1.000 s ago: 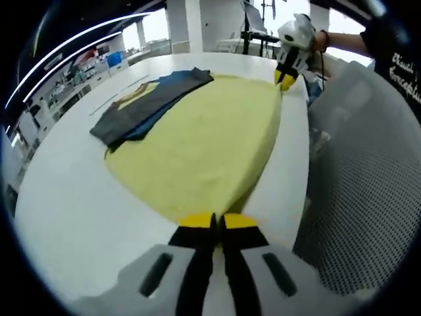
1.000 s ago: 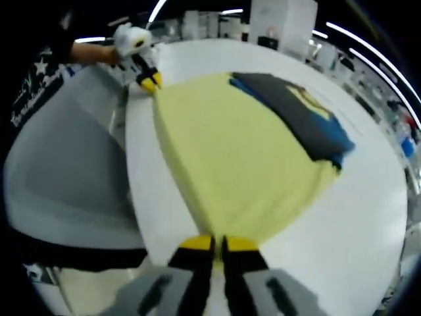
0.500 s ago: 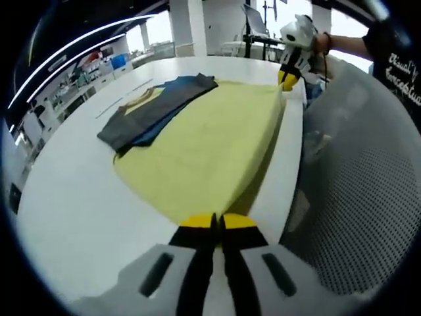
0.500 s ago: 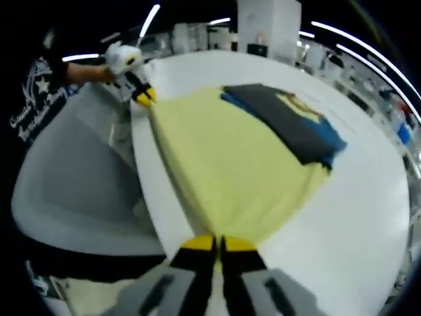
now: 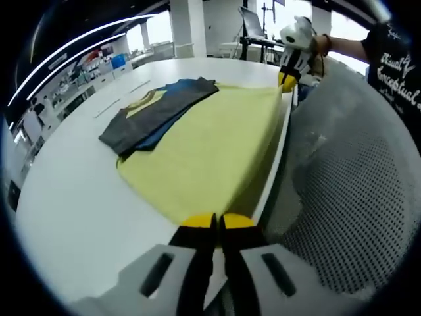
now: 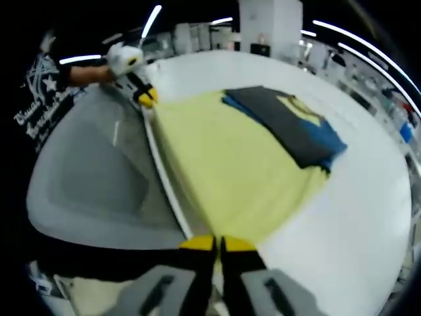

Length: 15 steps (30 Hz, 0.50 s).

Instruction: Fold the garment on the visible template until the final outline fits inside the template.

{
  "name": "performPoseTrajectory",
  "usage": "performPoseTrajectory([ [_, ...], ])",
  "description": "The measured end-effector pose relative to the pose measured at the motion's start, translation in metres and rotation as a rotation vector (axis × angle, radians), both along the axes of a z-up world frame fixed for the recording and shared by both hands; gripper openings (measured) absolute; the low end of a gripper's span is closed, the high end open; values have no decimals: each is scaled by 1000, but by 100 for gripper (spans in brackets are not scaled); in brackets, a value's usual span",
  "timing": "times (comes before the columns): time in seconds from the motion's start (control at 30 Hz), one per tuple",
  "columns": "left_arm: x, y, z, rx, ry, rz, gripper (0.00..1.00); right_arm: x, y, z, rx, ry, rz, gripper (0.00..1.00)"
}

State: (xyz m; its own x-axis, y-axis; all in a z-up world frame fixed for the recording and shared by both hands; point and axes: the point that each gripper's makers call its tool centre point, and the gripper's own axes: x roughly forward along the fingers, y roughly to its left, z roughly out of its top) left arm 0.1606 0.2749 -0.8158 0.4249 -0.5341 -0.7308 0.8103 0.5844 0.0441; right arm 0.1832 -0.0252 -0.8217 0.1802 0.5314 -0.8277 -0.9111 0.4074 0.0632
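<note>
Pulled nearer the table (image 5: 72,197) edge than a second ago, more grey chair mesh (image 5: 355,197) now in view. Left gripper (image 5: 216,224) jaws pressed together, pinching the near corner of the yellow sheet (image 5: 210,151); right gripper (image 6: 218,244) pinching the opposite corner likewise. Soft, flat yellow cloth, taut along its edge. Folded dark grey-and-blue garment (image 5: 154,113) lying at the far side, partly on the yellow.
</note>
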Motion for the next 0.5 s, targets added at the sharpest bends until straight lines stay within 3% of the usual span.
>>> performPoseTrajectory([
  [0.5, -18, -2, 5, -2, 59, -43, 0, -16, -1, 9, -23, 34, 56, 0],
])
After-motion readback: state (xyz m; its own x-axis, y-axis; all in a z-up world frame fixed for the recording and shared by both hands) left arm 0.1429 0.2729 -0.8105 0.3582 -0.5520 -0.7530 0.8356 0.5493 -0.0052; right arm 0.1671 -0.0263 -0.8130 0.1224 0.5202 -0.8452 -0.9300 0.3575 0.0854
